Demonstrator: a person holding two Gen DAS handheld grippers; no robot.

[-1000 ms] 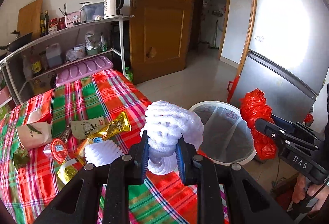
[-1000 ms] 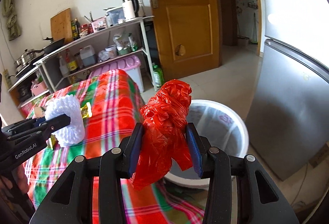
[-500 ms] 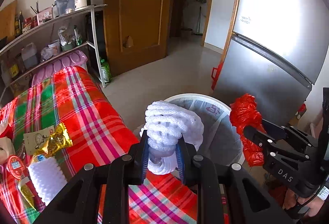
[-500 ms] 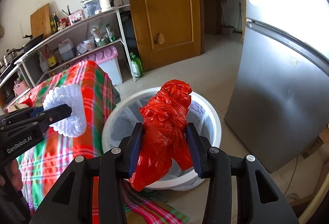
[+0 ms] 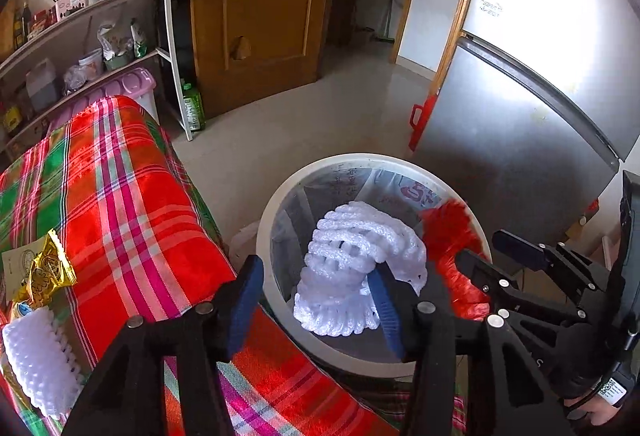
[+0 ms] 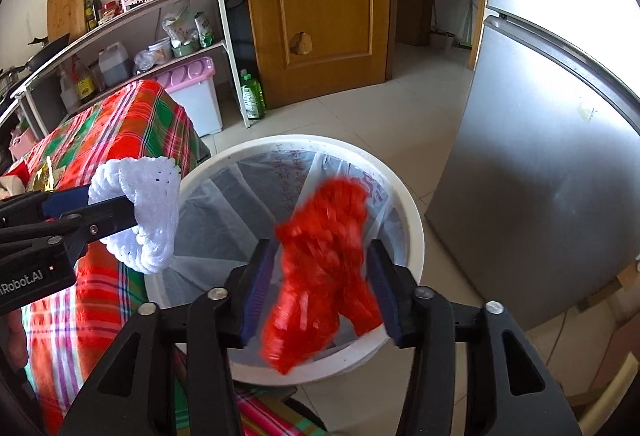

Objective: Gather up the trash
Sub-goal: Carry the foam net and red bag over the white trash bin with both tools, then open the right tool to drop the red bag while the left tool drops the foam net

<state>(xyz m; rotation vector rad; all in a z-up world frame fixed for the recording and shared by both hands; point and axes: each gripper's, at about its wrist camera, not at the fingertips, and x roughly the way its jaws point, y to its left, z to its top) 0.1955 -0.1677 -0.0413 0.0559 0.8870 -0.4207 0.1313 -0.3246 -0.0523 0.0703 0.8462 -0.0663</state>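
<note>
Over the bin (image 6: 400,192), both just-opened grippers (image 5: 316,300) (image 6: 320,288) release foam net (image 5: 352,256) and red bag (image 6: 324,268).

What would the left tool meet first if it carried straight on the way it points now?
Probably the white foam net, which sits between the opened fingers of the left tool and leans on one of them. Beyond it lies the lined inside of the white bin. Depth is hard to judge through the fisheye.

Both wrist views look steeply down, close over the white bin (image 5: 267,220) (image 6: 414,228) — shared, beside the tabletop's corner.
</note>
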